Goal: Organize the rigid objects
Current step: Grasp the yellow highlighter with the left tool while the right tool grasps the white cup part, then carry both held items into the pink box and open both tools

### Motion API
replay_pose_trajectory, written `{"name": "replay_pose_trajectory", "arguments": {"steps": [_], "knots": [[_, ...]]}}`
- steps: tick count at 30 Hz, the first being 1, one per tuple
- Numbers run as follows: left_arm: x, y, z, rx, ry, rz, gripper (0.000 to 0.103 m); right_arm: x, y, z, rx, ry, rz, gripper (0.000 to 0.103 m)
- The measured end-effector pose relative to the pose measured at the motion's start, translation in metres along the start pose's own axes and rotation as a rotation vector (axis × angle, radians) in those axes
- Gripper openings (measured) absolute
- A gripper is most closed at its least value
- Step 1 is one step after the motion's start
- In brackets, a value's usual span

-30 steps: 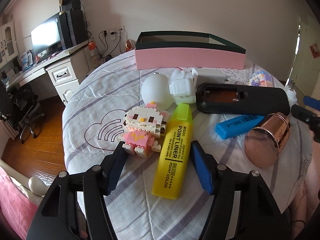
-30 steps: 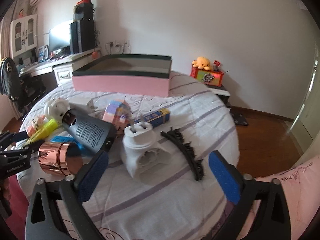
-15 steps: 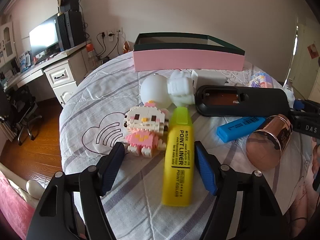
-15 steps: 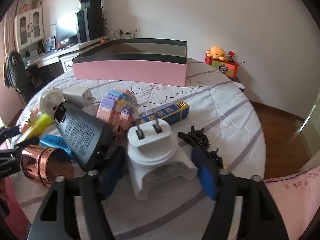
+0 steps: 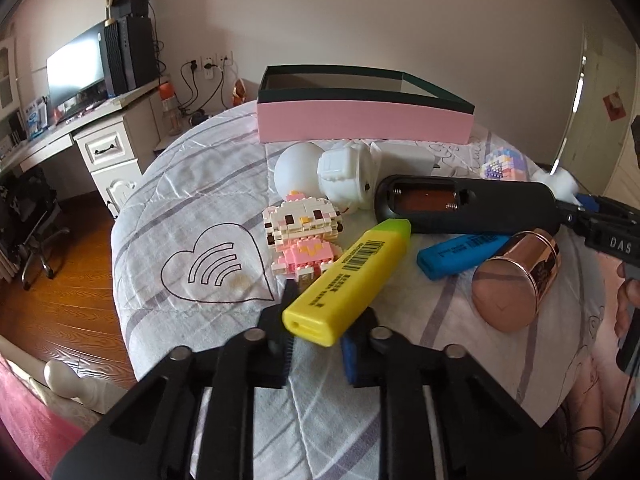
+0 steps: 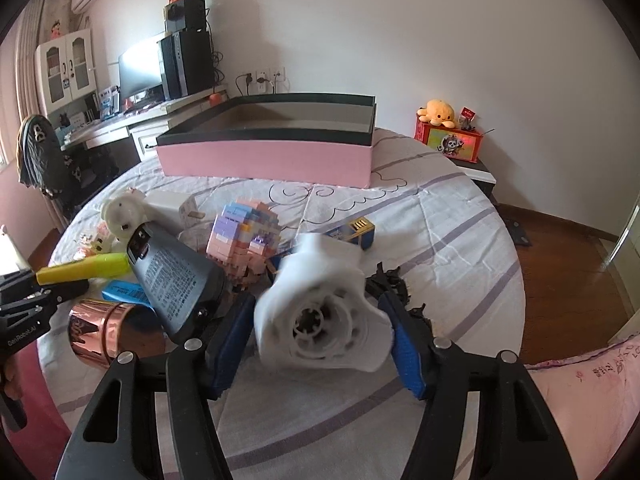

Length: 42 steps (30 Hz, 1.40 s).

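Highlighter point(image 5: 347, 282) pinched at its tail by left gripper point(image 5: 318, 354), fingers fully closed on it, tip toward 1 o'clock. White adapter point(image 6: 322, 310) between right gripper point(image 6: 320, 340) fingers, half-open and closing. Pink box point(image 5: 362, 122) at 12 o'clock, empty. Risk: shallow tail grip, so highlighter may swivel or drop; adapter may slip.

Your yellow highlighter point(image 5: 348, 276) is lifted at its rear end, tilted, cap pointing toward the pink box point(image 5: 364, 120) at the far edge of the bed. Your white plug adapter point(image 6: 320, 312) is tipped with its base facing you, blurred. Nearby lie a blue highlighter point(image 5: 460, 254), a copper cup point(image 5: 516, 280) on its side and a black remote point(image 5: 468, 204), back open.
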State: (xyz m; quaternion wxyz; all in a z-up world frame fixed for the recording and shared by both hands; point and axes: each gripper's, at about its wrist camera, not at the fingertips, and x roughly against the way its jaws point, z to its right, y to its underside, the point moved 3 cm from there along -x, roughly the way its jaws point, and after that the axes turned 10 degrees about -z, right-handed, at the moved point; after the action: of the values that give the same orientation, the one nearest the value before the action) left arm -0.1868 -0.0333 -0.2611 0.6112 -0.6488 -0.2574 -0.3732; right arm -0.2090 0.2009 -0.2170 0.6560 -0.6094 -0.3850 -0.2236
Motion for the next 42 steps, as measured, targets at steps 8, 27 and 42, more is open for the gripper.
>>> {"name": "replay_pose_trajectory", "arguments": {"steps": [8,27,42], "knots": [[-0.002,-0.002,0.002,0.017,0.017,-0.009,0.023,-0.003,0.001,0.006,-0.027,-0.049,-0.011,0.059],[-0.006,-0.008,0.023,-0.065,0.053,0.0,0.027,-0.024,-0.007,0.019,-0.11,-0.143,-0.02,0.058],[0.033,-0.044,0.022,-0.08,0.079,0.09,0.027,0.015,-0.031,0.011,-0.038,-0.082,0.054,0.058]]}}
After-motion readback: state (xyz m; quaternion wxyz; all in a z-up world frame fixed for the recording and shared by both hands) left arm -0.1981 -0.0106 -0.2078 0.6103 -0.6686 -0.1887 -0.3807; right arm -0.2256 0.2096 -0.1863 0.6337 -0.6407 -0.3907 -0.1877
